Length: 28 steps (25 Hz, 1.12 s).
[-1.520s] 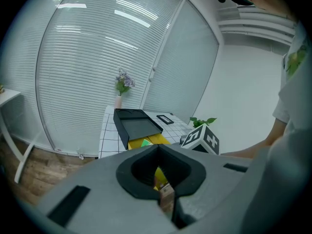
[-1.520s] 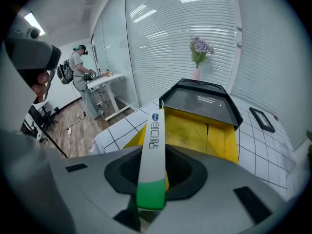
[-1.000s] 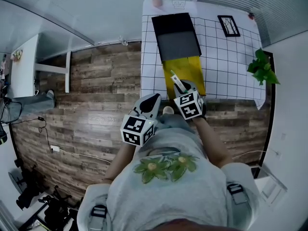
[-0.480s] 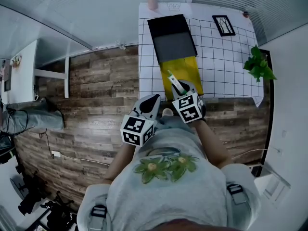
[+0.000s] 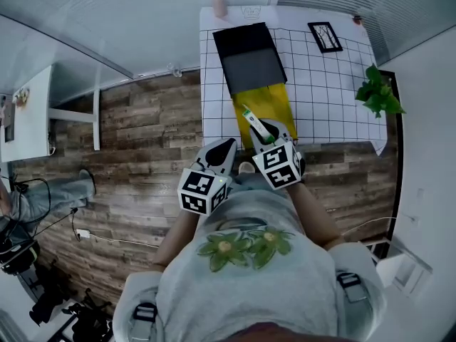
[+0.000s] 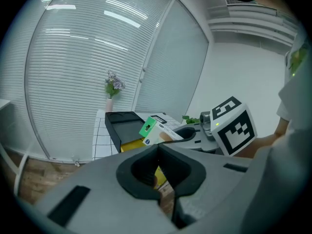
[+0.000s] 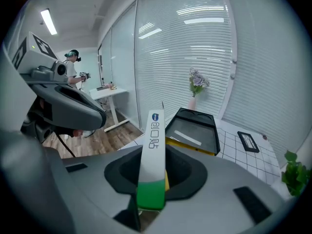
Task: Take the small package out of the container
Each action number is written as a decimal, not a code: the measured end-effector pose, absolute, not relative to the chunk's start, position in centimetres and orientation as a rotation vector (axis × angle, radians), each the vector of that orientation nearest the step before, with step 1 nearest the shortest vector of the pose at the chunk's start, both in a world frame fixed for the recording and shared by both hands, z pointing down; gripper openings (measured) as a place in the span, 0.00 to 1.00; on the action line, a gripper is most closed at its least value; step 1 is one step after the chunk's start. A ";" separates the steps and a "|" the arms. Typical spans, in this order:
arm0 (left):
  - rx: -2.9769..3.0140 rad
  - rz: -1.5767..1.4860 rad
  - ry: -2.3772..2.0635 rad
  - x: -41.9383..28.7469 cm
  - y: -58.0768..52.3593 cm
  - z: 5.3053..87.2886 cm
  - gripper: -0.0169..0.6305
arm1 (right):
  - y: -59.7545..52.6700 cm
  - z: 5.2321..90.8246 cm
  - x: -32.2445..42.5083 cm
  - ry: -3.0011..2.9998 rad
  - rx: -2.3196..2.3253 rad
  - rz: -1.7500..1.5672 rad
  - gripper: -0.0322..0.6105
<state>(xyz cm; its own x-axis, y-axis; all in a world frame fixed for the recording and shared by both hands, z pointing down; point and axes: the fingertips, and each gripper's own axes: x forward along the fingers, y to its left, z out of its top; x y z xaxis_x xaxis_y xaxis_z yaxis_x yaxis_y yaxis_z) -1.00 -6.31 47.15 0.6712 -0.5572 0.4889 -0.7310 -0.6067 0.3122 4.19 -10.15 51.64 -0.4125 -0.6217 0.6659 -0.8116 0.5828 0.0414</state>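
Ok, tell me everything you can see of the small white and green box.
The slim white cardboard box with a green end and blue print is clamped at its green end by the right tongs, slightly tilted. It hangs in the air over the yellow container's near end; nothing else touches it.

Grey flower-printed T-shirt (image 5: 246,291); left gripper (image 5: 226,145) and right gripper (image 5: 267,132) grey, with black-white marker cubes (image 5: 205,191).

package (image 7: 152,160) print perhaps illegible — base hidden
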 end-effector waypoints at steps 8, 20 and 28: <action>2.406 0.474 -0.984 -0.7 -6.2 47.0 0.04 | -9.3 48.9 3.6 -2.211 1.123 0.332 0.19; 2.427 0.469 -0.984 -0.6 -5.1 46.5 0.04 | -7.0 45.0 2.3 -2.269 1.097 0.210 0.19; 2.425 0.470 -0.984 -0.9 -3.8 46.4 0.04 | -5.4 44.2 1.7 -2.274 1.078 0.160 0.19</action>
